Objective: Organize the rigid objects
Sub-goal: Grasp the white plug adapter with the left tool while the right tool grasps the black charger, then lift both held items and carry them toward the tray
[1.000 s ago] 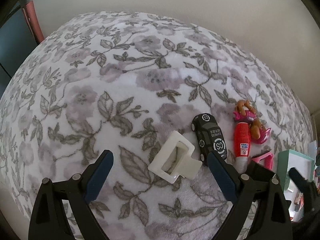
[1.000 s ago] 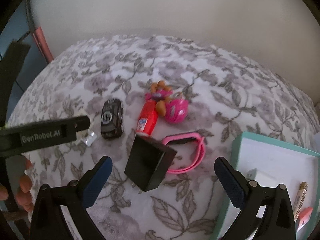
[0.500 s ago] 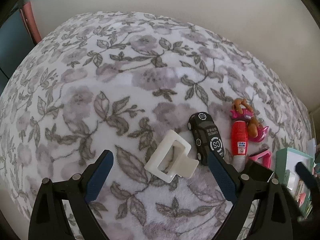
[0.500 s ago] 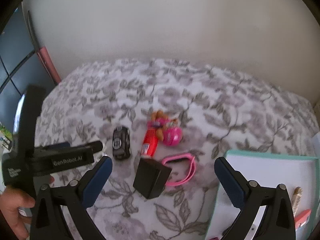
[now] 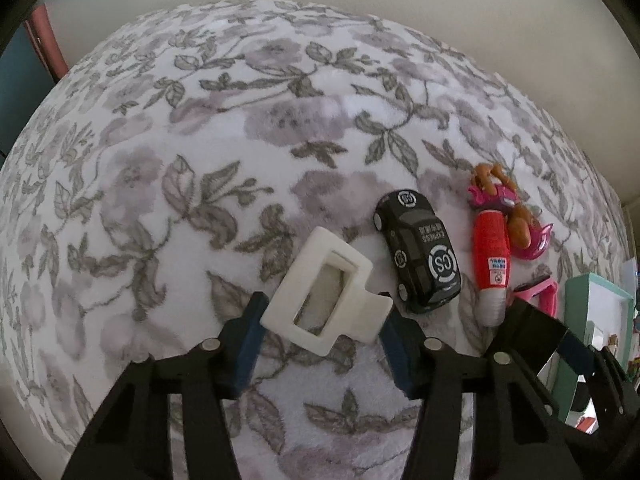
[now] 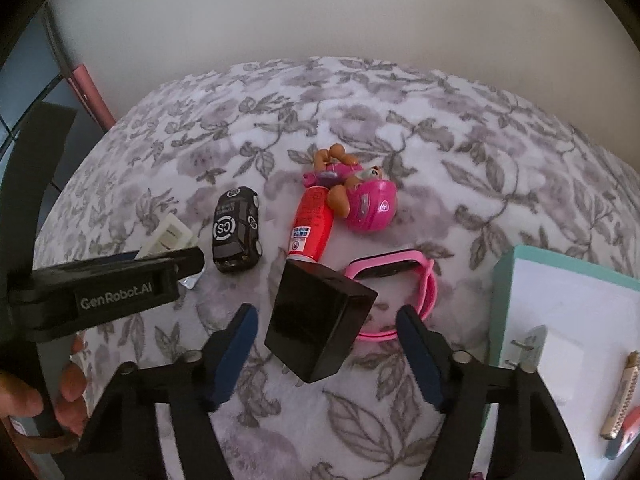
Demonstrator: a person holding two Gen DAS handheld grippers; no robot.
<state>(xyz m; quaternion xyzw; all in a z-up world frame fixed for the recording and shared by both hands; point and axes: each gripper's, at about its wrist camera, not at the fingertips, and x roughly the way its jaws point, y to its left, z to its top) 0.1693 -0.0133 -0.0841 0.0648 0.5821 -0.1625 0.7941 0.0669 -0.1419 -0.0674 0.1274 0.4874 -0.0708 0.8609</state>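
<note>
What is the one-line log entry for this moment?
left claw: just closed onto white clip | right claw: just closing, black block between jaws, untouched

The floral blanket (image 5: 208, 208) is soft, fuzzy cloth with a short pile. The white clip (image 5: 326, 294) looks like matt, smooth plastic. The black charger block (image 6: 318, 322) is glossy plastic (it mirrors the light on its top face). The toy car (image 5: 418, 254) has a smooth, slightly shiny shell. The pink watch band (image 6: 416, 280) looks rubbery and matt.
</note>
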